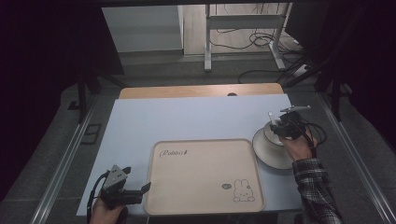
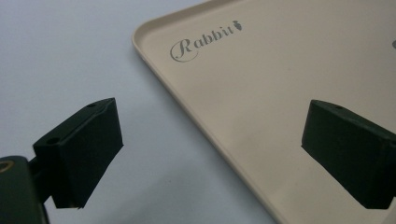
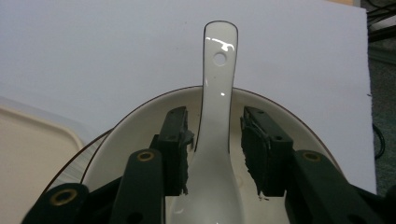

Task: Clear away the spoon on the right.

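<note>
A white ceramic spoon lies in a white bowl, its handle sticking out over the far rim. The bowl stands on a white plate at the table's right. My right gripper is down in the bowl and open. Its jaws straddle the spoon's neck: the left pad touches it, the right pad stands a little off. A beige tray printed with "Rabbit" and a bunny lies front centre. My left gripper is open and holds nothing. In the left gripper view it straddles the tray's left rim.
The pale blue table top has bare room behind and left of the tray. A wooden strip runs along its far edge. Beyond it are a desk frame and floor cables. The plate sits close to the tray's right edge and the table's right side.
</note>
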{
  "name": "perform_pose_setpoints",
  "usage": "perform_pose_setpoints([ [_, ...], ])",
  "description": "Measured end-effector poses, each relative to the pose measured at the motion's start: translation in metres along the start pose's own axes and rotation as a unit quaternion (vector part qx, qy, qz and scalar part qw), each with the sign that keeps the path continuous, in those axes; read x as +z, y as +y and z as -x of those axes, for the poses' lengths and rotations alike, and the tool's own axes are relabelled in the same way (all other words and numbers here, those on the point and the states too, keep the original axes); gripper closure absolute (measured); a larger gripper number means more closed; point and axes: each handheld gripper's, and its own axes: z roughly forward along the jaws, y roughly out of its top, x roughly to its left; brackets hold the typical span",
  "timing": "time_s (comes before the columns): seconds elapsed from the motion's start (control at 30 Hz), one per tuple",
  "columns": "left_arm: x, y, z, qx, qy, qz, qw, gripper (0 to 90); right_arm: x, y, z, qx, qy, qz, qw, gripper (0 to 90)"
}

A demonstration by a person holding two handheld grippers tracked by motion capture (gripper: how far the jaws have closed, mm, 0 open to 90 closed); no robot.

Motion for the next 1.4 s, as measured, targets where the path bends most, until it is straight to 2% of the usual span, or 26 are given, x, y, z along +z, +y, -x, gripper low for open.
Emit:
perform_pose_setpoints([
  [0.3,0.000,0.000,0.001,0.003,0.002,-0.001,1.0000,5.0,0.011,0.002,-0.002,0.015,-0.005,-0.016,0.9998,73.0],
  [0.53,0.000,0.000,0.001,0.005,0.003,-0.002,1.0000,5.0,0.009,0.003,-0.002,0.017,0.000,-0.016,0.9997,74.3],
  [0.83,0.000,0.000,0.002,0.009,0.005,-0.002,0.9999,5.0,-0.009,0.007,-0.001,0.013,0.019,-0.001,0.9997,74.6],
  [1.4,0.000,0.000,0.003,0.013,0.007,-0.003,0.9999,5.0,-0.038,0.017,0.006,0.012,0.034,0.016,0.9992,74.7],
])
